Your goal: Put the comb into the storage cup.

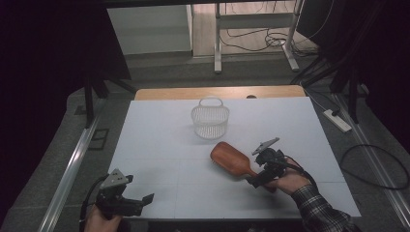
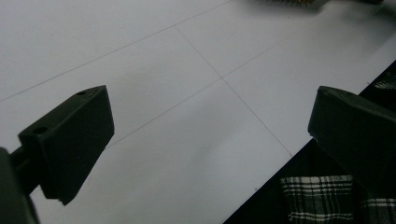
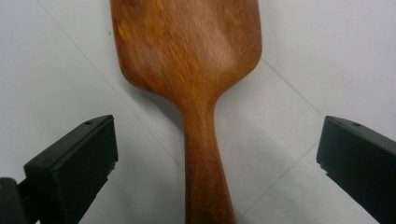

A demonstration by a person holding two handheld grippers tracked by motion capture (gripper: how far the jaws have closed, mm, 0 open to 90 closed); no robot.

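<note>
Wooden paddle brush [image 1: 231, 161] lies flat on the white desk [image 1: 159, 145], back side up, right of centre and toward the near edge. Broad head points up-left toward the basket, handle points down-right toward the right hand [image 1: 289, 181]. In the right gripper view the brush [image 3: 196, 70] runs straight up the middle: head at top, narrow handle coming down between the two black jaws. Wood is reddish-brown with visible grain.

Right tongs [image 1: 256, 180] sit at the handle end of the brush. Jaws spread wide, one on each side of the handle, with desk showing in the gap on both sides; not touching the wood. In its own view the right tongs [image 3: 217, 158] straddle the handle, nothing clamped. Plaid sleeve [image 1: 321, 210] behind the hand; cable loops off the gripper.

White wire basket [image 1: 210, 121] with loop handle stands upright on the far middle of the desk, near the brush head but apart from it.

Left tongs [image 1: 146, 199] are at the near left corner of the desk, well apart from the brush, held by the left hand [image 1: 99, 220], grey three-cornered plate on top. In the left gripper view the left tongs [image 2: 210, 135] are wide apart and empty, over bare desk with thin grid lines; plaid fabric [image 2: 322, 196] shows past the desk edge at bottom right.
</note>
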